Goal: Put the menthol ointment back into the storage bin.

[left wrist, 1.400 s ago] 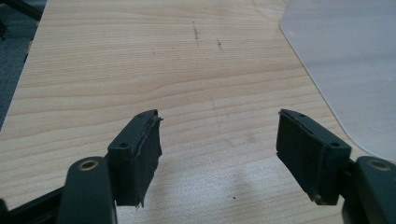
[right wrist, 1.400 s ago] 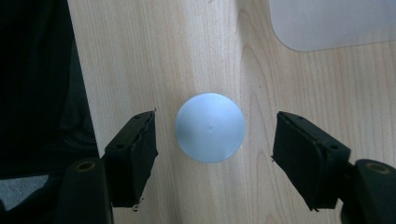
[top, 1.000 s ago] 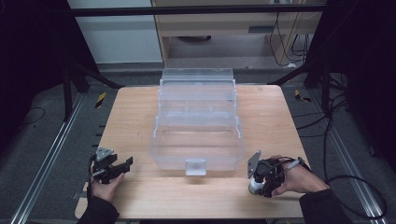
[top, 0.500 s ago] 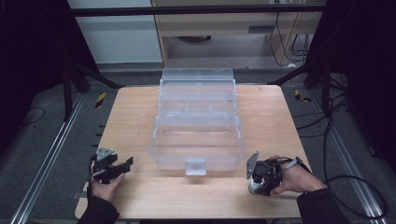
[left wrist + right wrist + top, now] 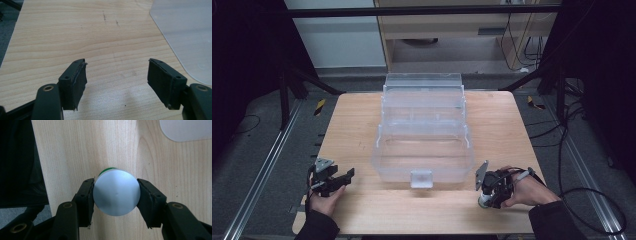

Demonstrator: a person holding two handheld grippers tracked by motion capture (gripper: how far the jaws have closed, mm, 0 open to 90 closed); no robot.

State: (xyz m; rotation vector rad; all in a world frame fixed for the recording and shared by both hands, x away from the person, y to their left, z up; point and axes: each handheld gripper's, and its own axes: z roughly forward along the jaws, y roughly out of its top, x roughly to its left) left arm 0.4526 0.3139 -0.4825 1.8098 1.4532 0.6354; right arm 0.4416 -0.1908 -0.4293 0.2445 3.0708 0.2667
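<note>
A light wooden table (image 5: 362, 130) carries a clear plastic tiered storage box (image 5: 423, 131) at its centre, opened out in steps toward twelve o'clock, with a small frosted latch (image 5: 421, 178) on the wall nearest the person. At about eight o'clock from the box, near the table's near left corner, the left gripper (image 5: 343, 177) is held in the person's left hand (image 5: 324, 200); in the left gripper view its two black jaws stand wide apart with nothing between them, bare wood showing in the gap and a rounded corner of the clear box at two o'clock. At about four o'clock from the box, near the table's near edge, the right gripper (image 5: 486, 196) sits in the person's right hand (image 5: 527, 191), pointing down at the table. In the right gripper view (image 5: 116, 192) its jaws are closed against both sides of a small round silver-topped container with a green edge (image 5: 116, 192), seen end-on above the wood, with a corner of the box at one o'clock.
</note>
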